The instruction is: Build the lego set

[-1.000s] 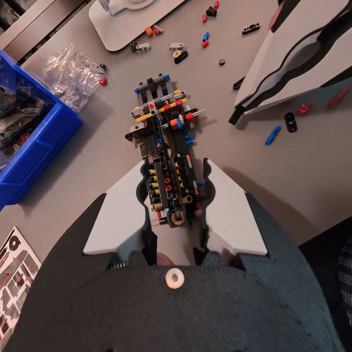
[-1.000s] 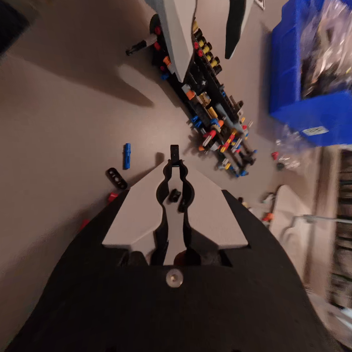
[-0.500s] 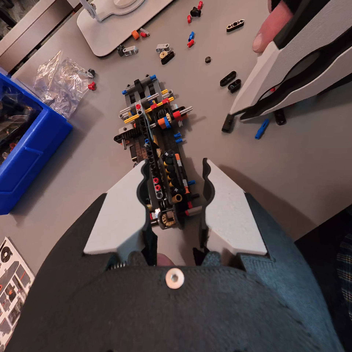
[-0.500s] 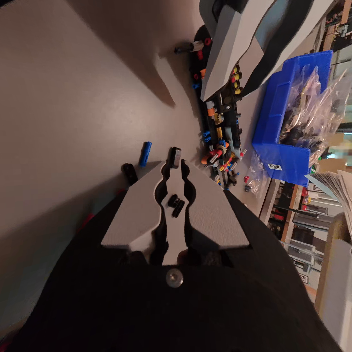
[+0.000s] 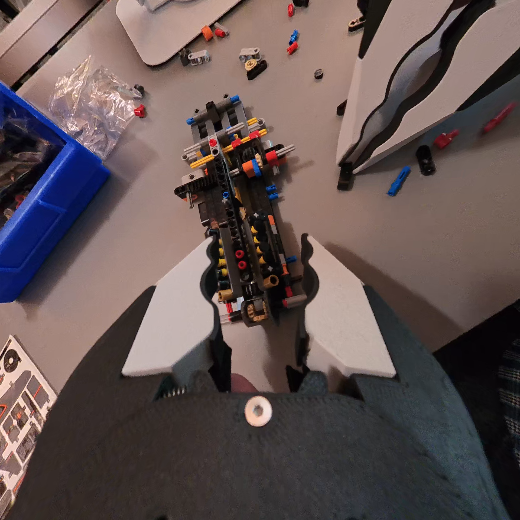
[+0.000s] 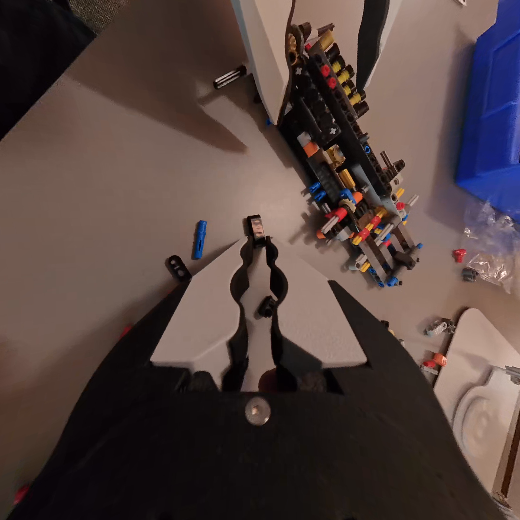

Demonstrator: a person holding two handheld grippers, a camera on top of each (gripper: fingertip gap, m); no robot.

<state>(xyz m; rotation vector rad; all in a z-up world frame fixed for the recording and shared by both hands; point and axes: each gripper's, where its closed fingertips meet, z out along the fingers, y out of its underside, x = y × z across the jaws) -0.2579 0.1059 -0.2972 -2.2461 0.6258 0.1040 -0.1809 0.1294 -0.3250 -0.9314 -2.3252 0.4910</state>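
The lego set (image 5: 233, 208) lies flat on the grey table (image 5: 365, 253) as a long, half-built chassis: dark beams down its length, rows of yellow and black pins along both sides, a red-and-yellow axle cluster with an orange and blue bush at the far end. I judge the frame to be well begun but far from finished, since no wheels, panels or bodywork show anywhere on it.

A blue bin (image 5: 33, 197) full of bagged parts stands well to my left, a crumpled clear bag (image 5: 90, 104) beside it, and a printed sheet (image 5: 19, 394) lies at the table's near-left edge. All of that stock is unused, which suggests many steps remain.

My left gripper (image 5: 257, 263) stands wide apart around the chassis's near end, its fingers flanking it; I cannot tell whether they touch it, so I count the grip as released.

My right gripper (image 6: 257, 243) is clenched on a small black piece (image 6: 255, 229) at its very tips, held just above the table and short of the chassis. That piece is probably the next to go on.

Loose bits lie scattered about: a blue pin (image 6: 199, 239), a black link (image 6: 176, 267), red pegs (image 5: 446, 138).
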